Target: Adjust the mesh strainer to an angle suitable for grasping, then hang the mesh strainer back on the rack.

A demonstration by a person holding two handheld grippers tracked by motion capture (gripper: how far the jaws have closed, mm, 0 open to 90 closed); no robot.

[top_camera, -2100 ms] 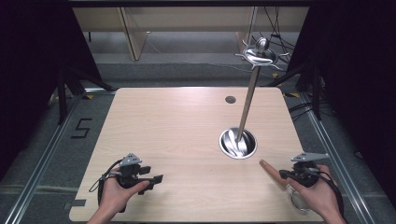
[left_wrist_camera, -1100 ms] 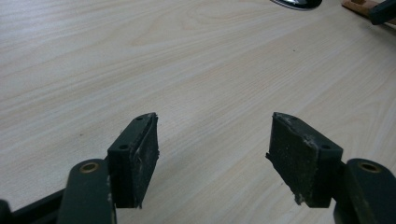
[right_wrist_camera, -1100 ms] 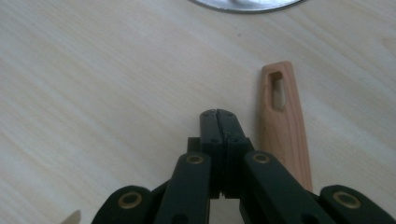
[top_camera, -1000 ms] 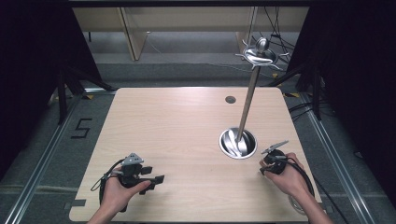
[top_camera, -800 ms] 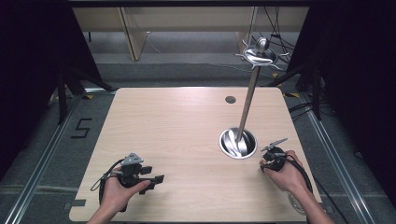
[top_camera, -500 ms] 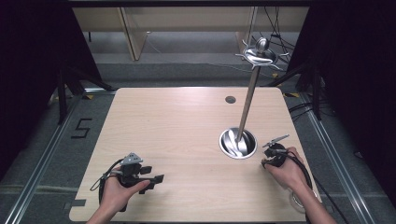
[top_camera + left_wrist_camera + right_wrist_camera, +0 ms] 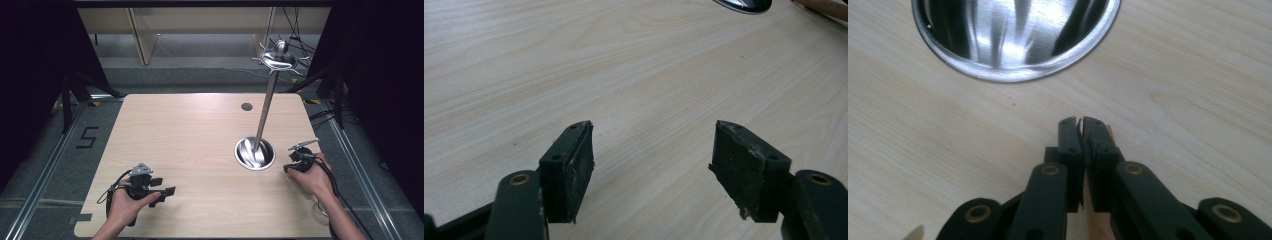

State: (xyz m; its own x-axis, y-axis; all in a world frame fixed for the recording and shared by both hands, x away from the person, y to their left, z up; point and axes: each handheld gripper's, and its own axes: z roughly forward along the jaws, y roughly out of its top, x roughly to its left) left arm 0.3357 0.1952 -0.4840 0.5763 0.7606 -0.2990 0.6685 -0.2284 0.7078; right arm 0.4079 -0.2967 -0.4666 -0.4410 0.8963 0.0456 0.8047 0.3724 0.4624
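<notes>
wooden stick (image 7: 1098, 220), seemingly flat, pinched edge-on in right gripper (image 7: 1081, 122).

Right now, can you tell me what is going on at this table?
A person works at a wooden table with a hand-held gripper in each hand. The right hand-held gripper has its jaws almost together on a thin wooden stick, beside the round metal base of a tall stand; its jaws have just been opening slightly. The left hand-held gripper is open above bare table, holding nothing.
</notes>
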